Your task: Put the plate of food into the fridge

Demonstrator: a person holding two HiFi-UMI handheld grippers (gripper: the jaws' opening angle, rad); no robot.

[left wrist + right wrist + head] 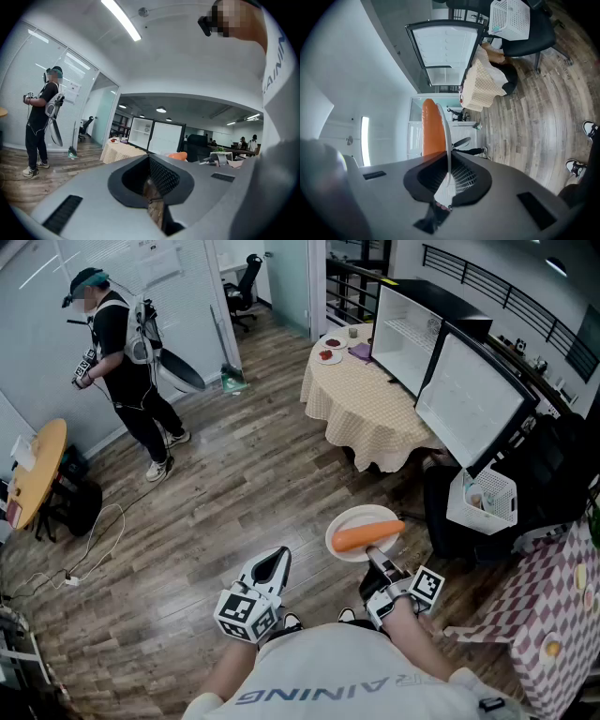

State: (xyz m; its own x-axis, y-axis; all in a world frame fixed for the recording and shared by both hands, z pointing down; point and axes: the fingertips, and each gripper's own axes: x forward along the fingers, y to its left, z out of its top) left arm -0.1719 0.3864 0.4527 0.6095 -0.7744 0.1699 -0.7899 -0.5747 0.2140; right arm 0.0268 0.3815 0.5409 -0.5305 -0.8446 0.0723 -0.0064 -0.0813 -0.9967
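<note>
1. The right hand-held gripper [378, 557] is clamped on the near rim of the white plate [343, 520]. Its own view shows the thin rim [448, 140] pinched edge-on between the two pads.
2. The plate is in the air above the wooden floor [234, 484], just beyond the gripper's tips. A single carrot [367, 534] lies across it.
3. The left hand-held gripper [272, 568] hangs to the left of the plate, well apart from it. Its jaws are drawn together with nothing between them.
4. The fridge [408, 334] stands at the far right with its door [472, 401] swung open, well apart from the plate. A round tabletop in a checked cloth [361, 390] sits just left of it, and a chair with a white basket [483, 498] stands nearer on the right.
5. The step in hand looks like the carry to the fridge. Because the grip is on one edge only, the plate should be held level, since a dip of the far rim would likely let the carrot roll off.
6. A route between the tabletop and the chair seems best, approaching the open compartment squarely so that the far rim clears the door.
7. The free left hand-held gripper could steady the door or support the plate's far side if it sags.
8. A second person [127, 352] stands at the far left, away from this path.
</note>
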